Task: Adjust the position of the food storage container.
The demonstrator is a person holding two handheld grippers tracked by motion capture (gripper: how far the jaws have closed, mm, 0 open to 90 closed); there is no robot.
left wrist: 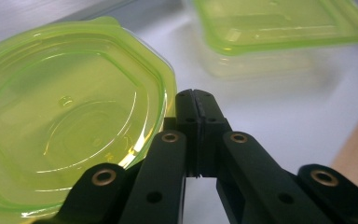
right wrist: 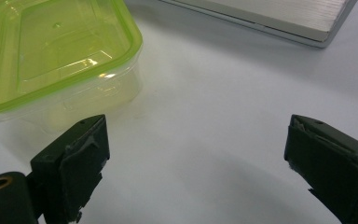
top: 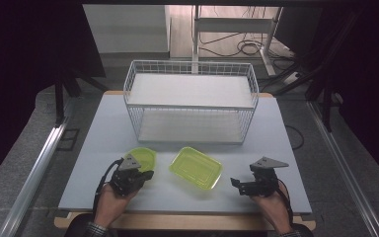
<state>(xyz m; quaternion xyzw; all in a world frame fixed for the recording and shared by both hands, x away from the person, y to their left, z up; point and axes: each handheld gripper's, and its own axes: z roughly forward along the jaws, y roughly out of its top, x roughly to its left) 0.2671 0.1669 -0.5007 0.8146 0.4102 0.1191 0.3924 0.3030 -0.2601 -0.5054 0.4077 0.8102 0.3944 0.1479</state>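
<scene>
Item one: octagonal green-lidded container (top: 144,157), translucent yellow-green, ribbed concentric lid with a small central dimple, clear tub beneath. It sat on the table at about seven o'clock from the table's middle, near the front edge. In the left gripper view the same container (left wrist: 70,121) lay at ten o'clock from the jaw tips, its rim just beside them; whether it touched them could not be told.

Item two: rectangular green-lidded container (top: 196,167), same material, rounded corners, stepped lid. It stood at six o'clock from the table's middle, set askew, near the octagonal one but apart from it. In the right gripper view it (right wrist: 56,60) lay at ten o'clock from the jaws, clear of them.

Left gripper (top: 147,174): jaws pressed together, nothing between them, held in the person's left hand (top: 111,200).

Right gripper (top: 235,182): jaws spread wide over bare table, pointing toward nine o'clock, held in the right hand (top: 274,205).

Surface: pale grey-white table (top: 286,163), matte, with a wooden edge.

White wire basket (top: 191,101), two-tiered with white shelf boards, at twelve o'clock.

Room: dark surroundings, grey floor, metal rails at both sides, cables on the floor (top: 242,47) beyond the basket.
</scene>
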